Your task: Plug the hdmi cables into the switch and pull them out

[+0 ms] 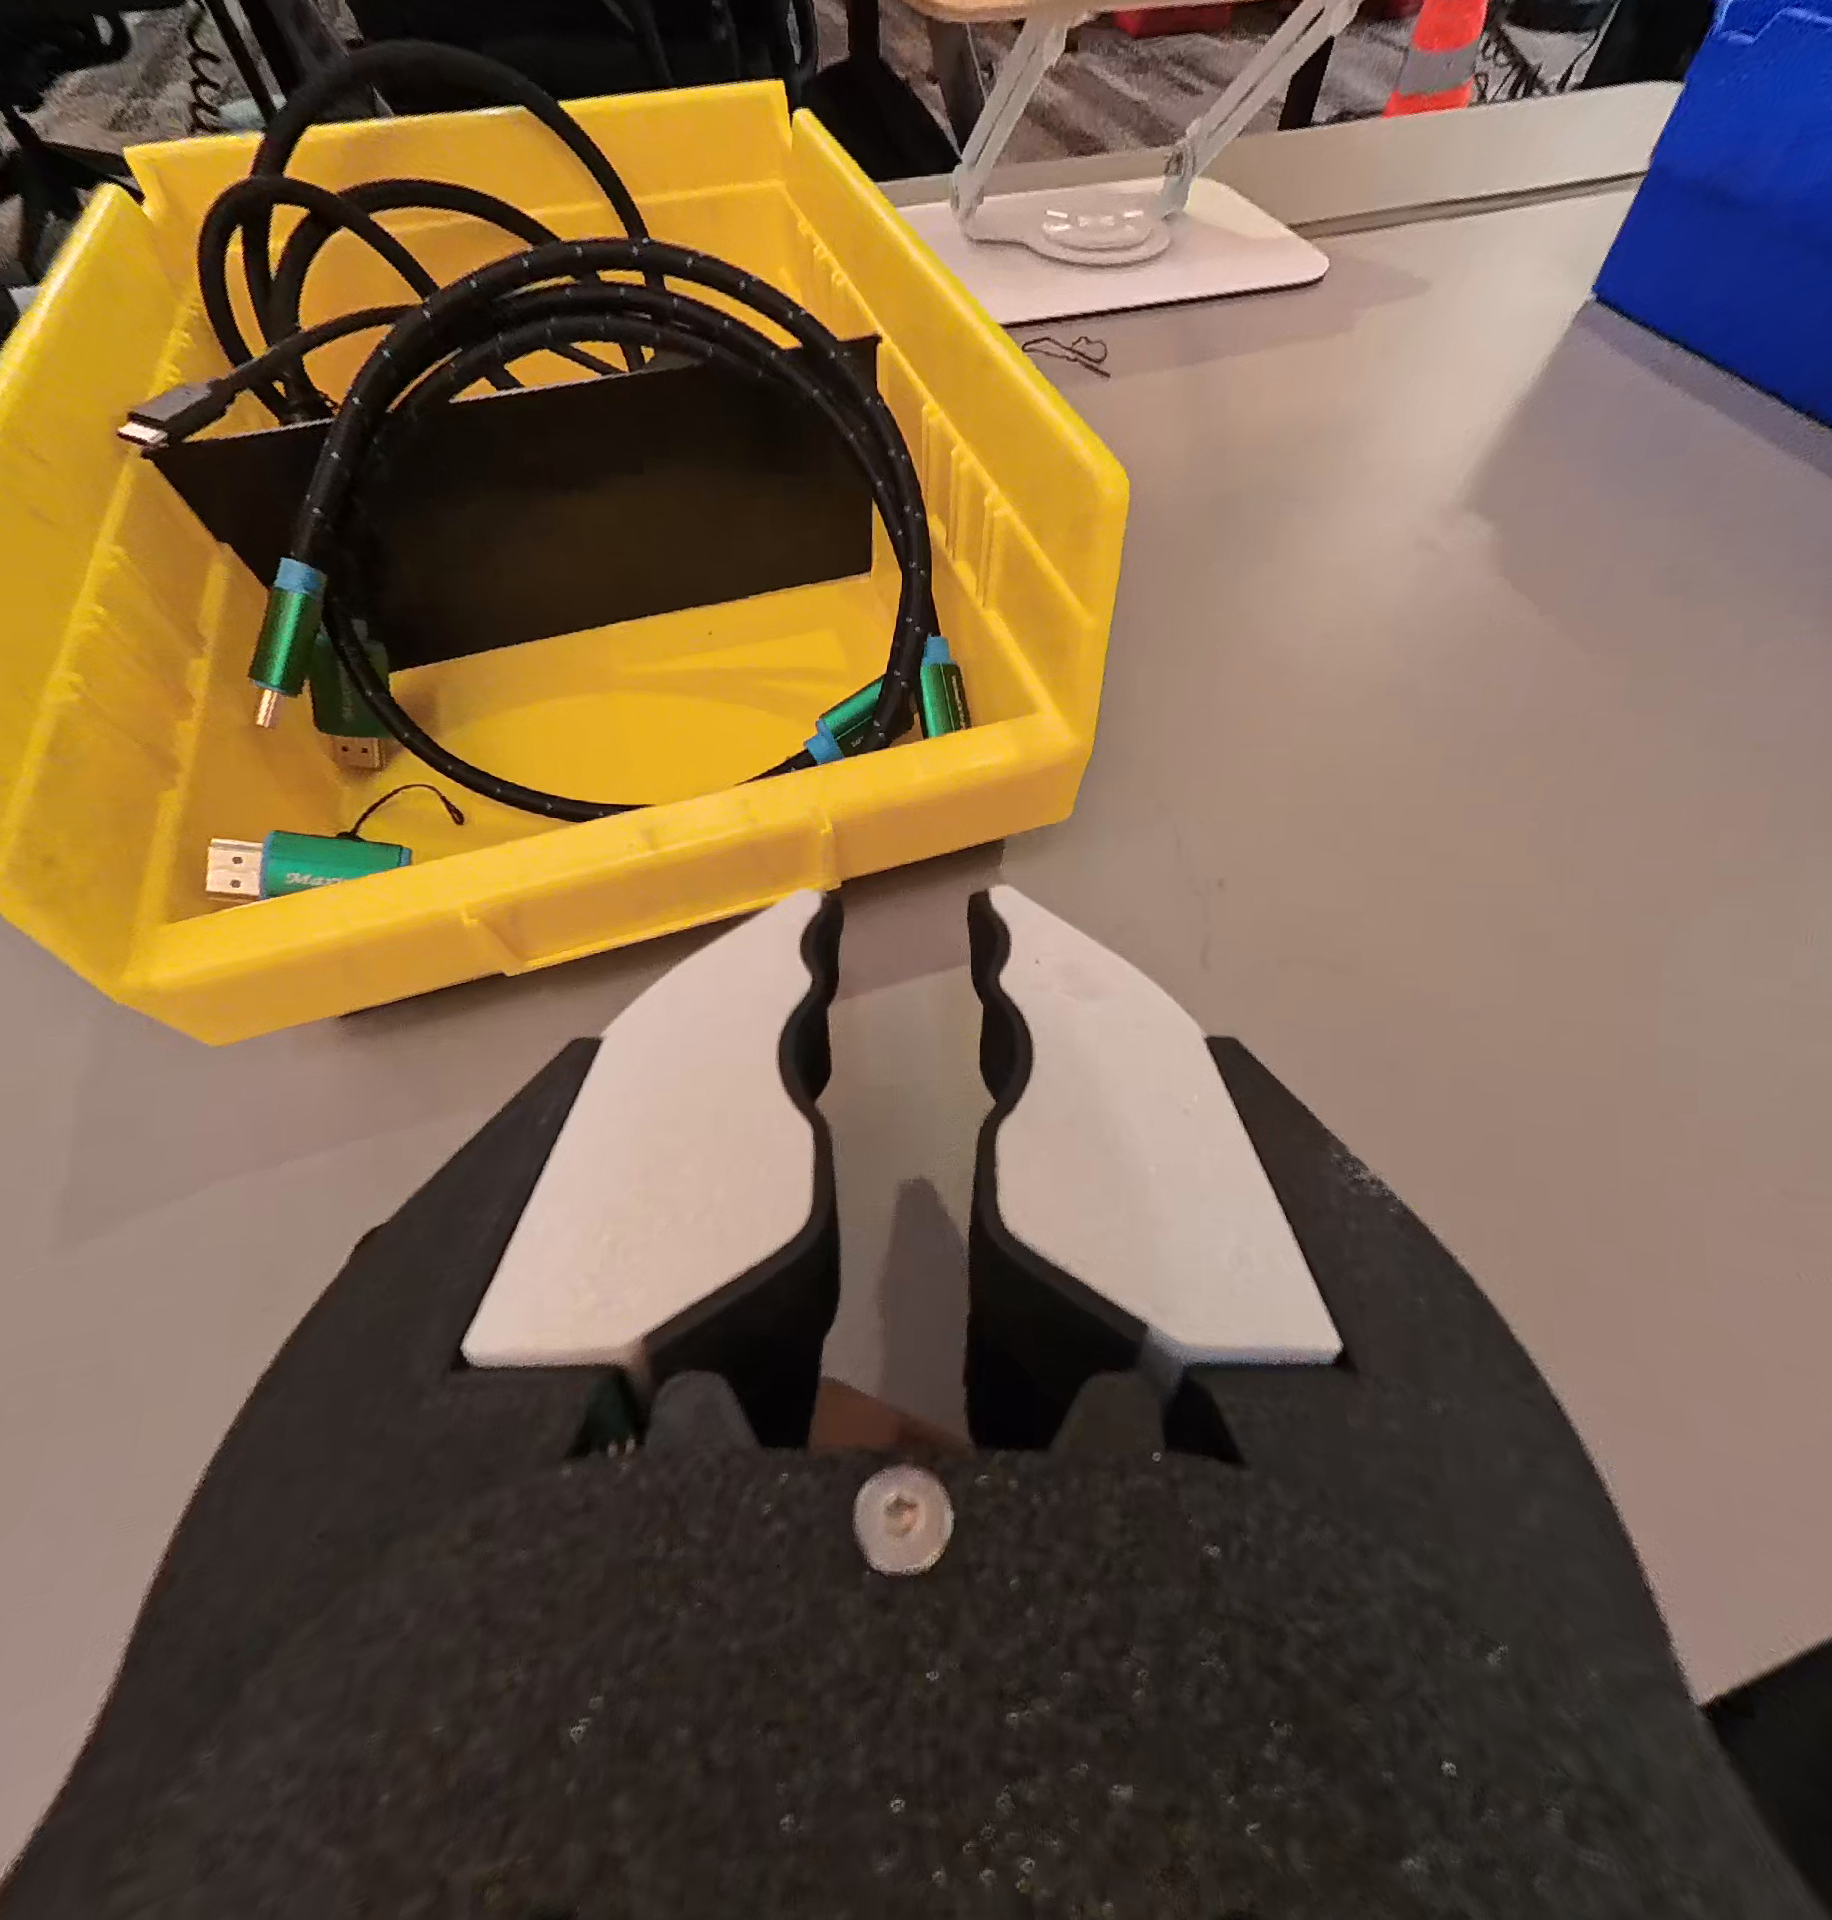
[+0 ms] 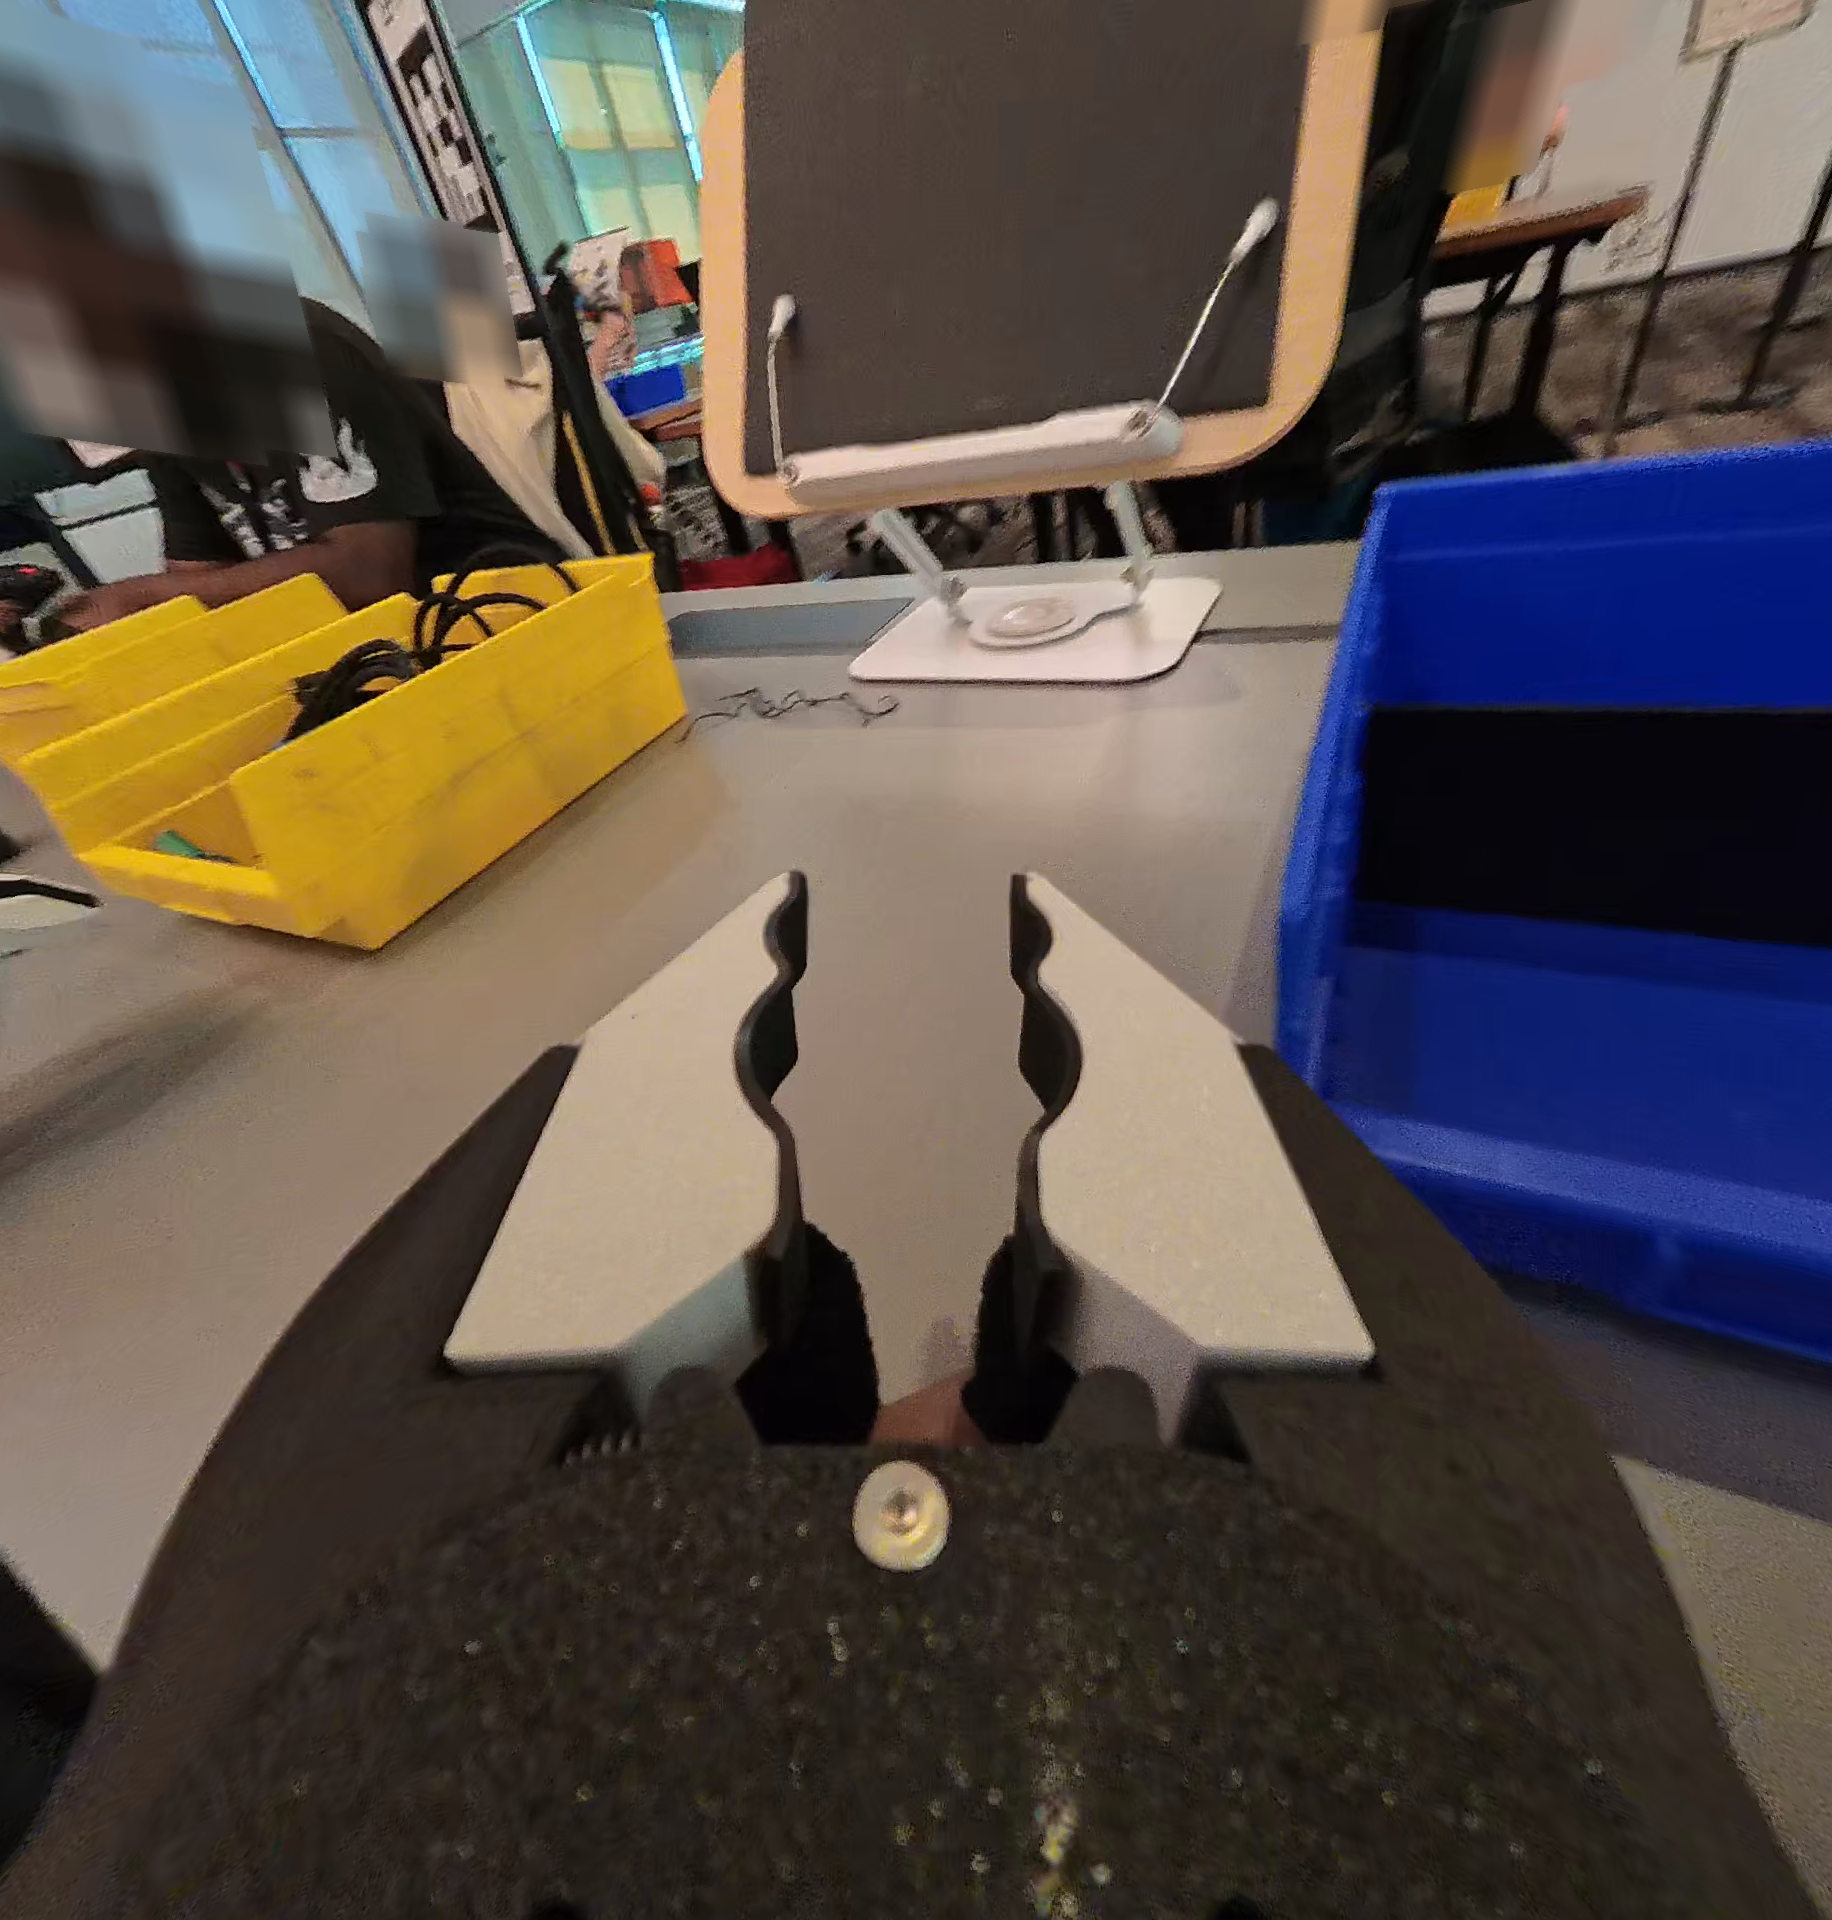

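A yellow bin [image 1: 600,914] on the grey table holds coiled black braided HDMI cables [image 1: 621,312] with green plugs [image 1: 286,644]. A loose green plug [image 1: 309,862] lies in its front left corner. A black divider [image 1: 621,499] stands across the bin. I cannot see a switch. My left gripper [image 1: 904,914] is open and empty, just in front of the bin's front right corner. My right gripper [image 2: 907,894] is open and empty above bare table, between the yellow bin [image 2: 424,790] on the left and a blue bin [image 2: 1577,1039] on the right.
A white stand [image 2: 1037,623] holding a board stands at the back of the table; its base also shows in the left wrist view [image 1: 1130,249]. A thin bent wire [image 2: 787,707] lies before it. A person sits behind the yellow bin. The blue bin [image 1: 1764,249] is far right.
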Demonstrator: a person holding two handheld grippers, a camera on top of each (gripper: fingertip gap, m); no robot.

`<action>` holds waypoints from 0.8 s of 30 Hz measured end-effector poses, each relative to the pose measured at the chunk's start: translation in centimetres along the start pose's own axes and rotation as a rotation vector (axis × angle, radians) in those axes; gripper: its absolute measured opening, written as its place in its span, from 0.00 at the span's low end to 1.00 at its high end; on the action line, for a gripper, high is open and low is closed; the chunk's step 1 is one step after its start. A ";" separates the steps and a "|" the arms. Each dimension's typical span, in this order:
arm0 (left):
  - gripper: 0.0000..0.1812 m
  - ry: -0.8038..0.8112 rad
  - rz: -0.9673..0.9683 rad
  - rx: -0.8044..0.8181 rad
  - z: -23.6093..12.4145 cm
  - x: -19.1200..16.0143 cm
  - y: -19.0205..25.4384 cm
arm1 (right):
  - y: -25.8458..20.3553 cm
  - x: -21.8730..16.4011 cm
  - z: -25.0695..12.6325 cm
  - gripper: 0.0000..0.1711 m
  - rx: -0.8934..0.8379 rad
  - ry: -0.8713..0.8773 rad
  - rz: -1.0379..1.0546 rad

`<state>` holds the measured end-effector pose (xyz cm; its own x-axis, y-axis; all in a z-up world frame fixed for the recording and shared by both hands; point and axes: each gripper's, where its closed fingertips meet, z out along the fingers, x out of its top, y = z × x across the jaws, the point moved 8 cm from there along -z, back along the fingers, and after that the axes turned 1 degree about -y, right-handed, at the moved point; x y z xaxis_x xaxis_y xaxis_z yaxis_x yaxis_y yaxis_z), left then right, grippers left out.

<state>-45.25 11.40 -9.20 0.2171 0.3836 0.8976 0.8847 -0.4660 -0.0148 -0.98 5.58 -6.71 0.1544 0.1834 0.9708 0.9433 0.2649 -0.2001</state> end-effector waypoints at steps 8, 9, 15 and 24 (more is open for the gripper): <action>0.17 -0.155 0.108 -0.126 2.1 6.2 -1.9 | 0.1 -1.6 1.6 0.22 0.047 -0.088 0.032; 0.17 -0.176 0.163 -0.108 2.9 8.1 -2.7 | 0.3 -1.7 1.8 0.22 0.052 -0.093 0.045; 0.26 -0.403 0.609 -0.208 11.6 16.7 -6.5 | 0.7 -2.2 2.5 0.22 0.078 -0.133 0.082; 0.39 -0.842 0.499 -0.382 24.8 16.7 -8.6 | 0.5 -2.4 2.2 0.23 0.066 -0.143 0.055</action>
<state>-39.03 41.59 -4.96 0.8675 0.4411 0.2298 0.4588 -0.8881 -0.0275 -1.53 7.33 -9.38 0.1573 0.3309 0.9305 0.9124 0.3118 -0.2651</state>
